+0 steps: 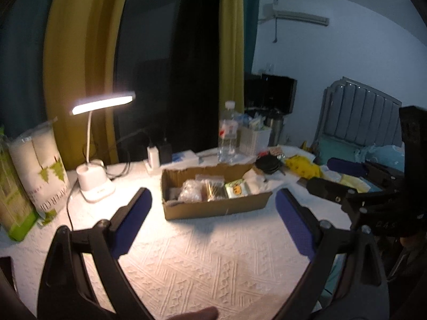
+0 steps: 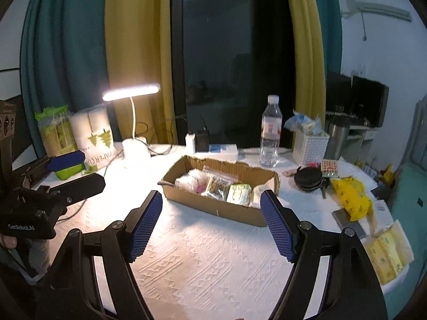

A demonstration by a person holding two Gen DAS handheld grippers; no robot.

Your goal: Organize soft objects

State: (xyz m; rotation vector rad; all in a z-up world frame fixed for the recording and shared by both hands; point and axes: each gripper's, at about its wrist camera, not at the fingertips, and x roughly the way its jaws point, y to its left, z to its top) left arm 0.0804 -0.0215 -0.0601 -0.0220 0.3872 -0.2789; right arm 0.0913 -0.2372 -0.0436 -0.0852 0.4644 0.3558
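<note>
A shallow cardboard box point(image 1: 213, 206) point(image 2: 210, 208) sits on the white textured tablecloth and holds several soft packets: a clear crinkly bag point(image 1: 190, 190) point(image 2: 190, 181), a patterned packet point(image 2: 219, 185) and a green tissue pack point(image 1: 236, 188) point(image 2: 239, 193). A yellow bag point(image 2: 351, 198) point(image 1: 303, 168) lies right of the box. My left gripper point(image 1: 213, 208) is open and empty, hovering in front of the box. My right gripper point(image 2: 212, 209) is open and empty, also in front of the box. Each gripper shows at the edge of the other's view.
A lit desk lamp point(image 2: 133, 144), paper roll packs point(image 2: 93, 138), a water bottle point(image 2: 271, 133), a white basket point(image 2: 309, 146), chargers point(image 2: 197, 140), a black round case point(image 2: 308, 178) and yellow tissue packs point(image 2: 387, 256) stand around the table. Curtains and a dark window lie behind.
</note>
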